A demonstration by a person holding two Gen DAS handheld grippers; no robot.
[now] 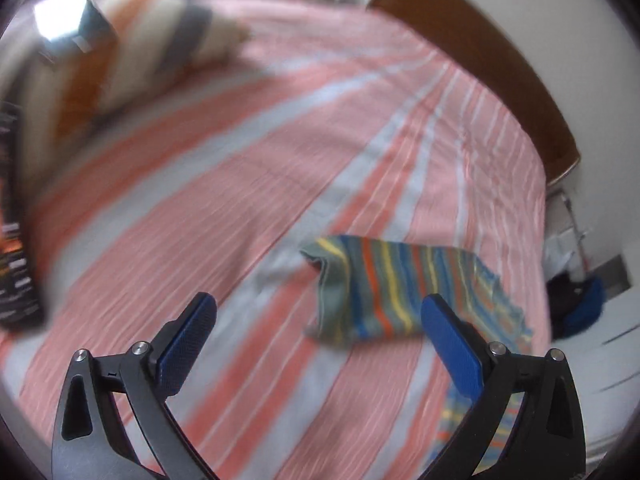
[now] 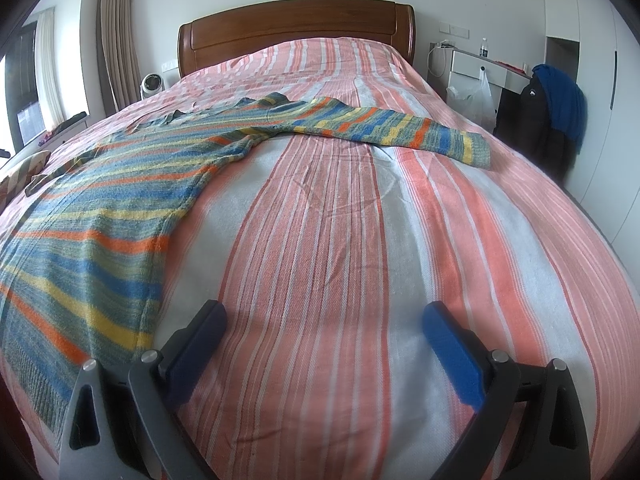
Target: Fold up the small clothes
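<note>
Striped sweater [image 2: 120,216] flat on the bed, both grippers spread wide.

No readable writing; only a small white logo on a dark jacket [image 2: 532,120], too small to read. Blue, green, yellow, orange knit bands; one sleeve [image 2: 400,128] stretched out sideways across the pink-striped bedspread [image 2: 320,260]. Left gripper [image 1: 316,316] and right gripper [image 2: 324,324] gaping, holding nothing.

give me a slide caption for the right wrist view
Open right hand-held gripper over the striped bedspread, striped sweater spread flat.
</note>
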